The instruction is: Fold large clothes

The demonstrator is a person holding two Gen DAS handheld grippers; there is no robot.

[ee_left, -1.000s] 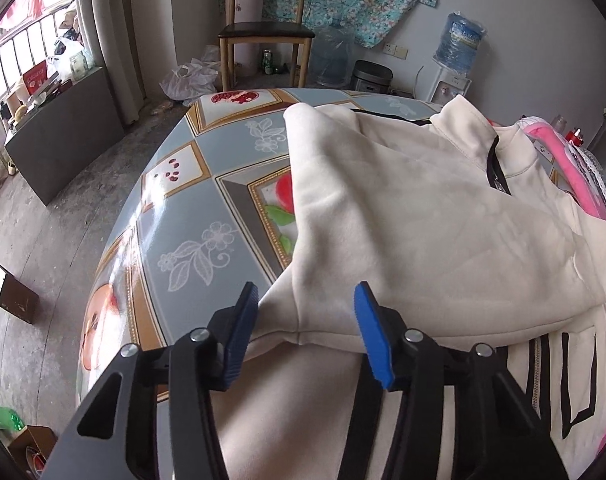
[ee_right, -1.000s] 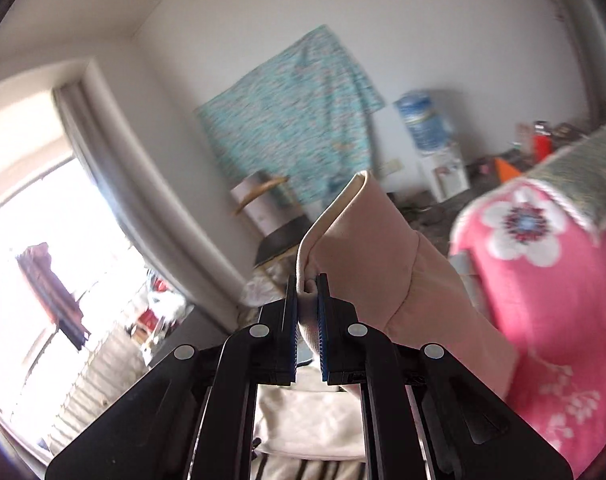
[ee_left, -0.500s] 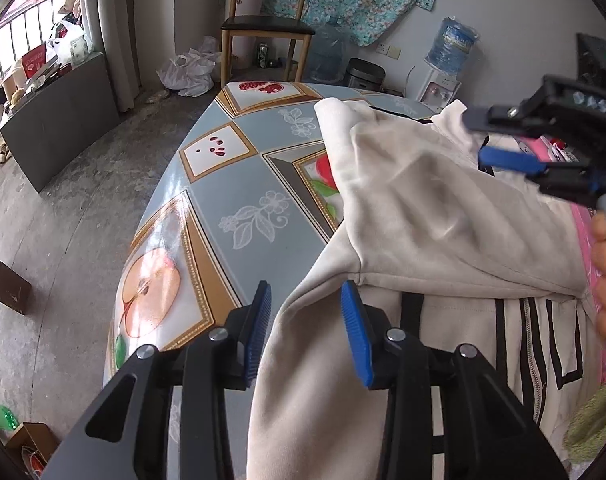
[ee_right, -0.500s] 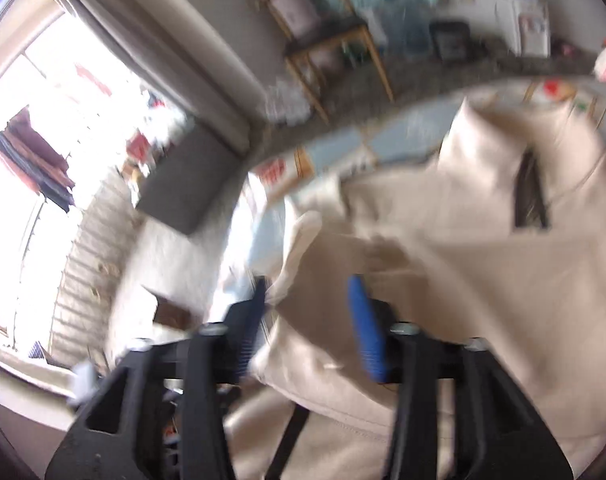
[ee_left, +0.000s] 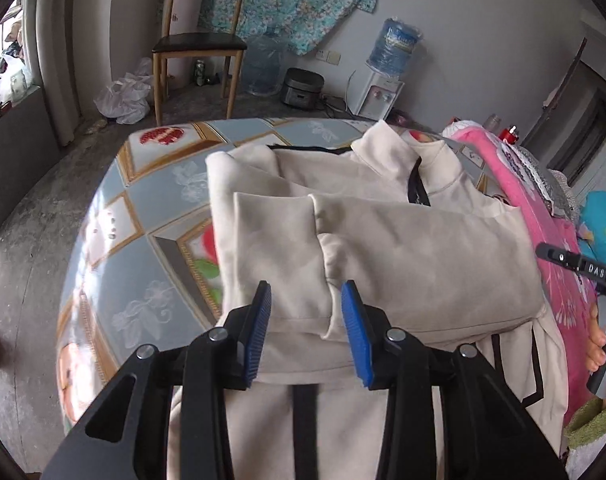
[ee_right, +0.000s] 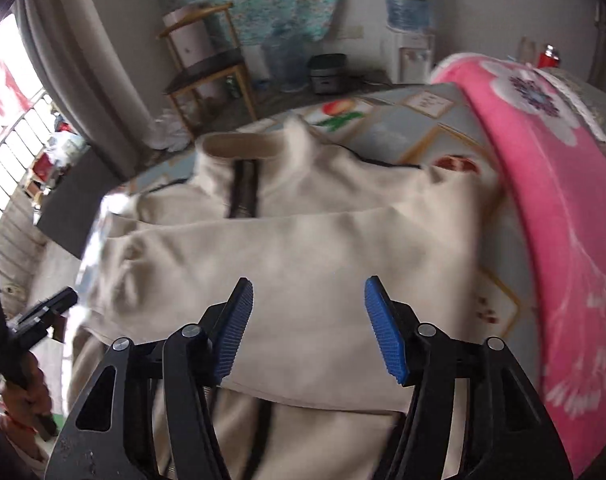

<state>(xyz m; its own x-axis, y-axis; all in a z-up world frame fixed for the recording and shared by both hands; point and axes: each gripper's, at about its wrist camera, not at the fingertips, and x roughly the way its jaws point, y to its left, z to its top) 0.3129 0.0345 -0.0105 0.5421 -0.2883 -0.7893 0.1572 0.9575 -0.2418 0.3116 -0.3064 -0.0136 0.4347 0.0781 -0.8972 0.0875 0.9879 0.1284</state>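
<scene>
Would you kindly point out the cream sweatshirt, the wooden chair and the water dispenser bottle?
cream sweatshirt (ee_left: 423,256), left wrist view, folded-over sleeve.
wooden chair (ee_left: 199,46), left wrist view, dark seat.
water dispenser bottle (ee_left: 397,46), left wrist view, blue body.

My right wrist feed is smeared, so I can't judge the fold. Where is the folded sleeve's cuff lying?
Observer: The cuff lies flat on the cream sweatshirt, at its side nearest the bare tablecloth.
Operator: Is the left hand-held gripper clamped on it?
Observer: No. The left hand-held gripper has its jaws apart, with the cuff's lower edge between them; the pads do not appear to press the cloth.
</scene>
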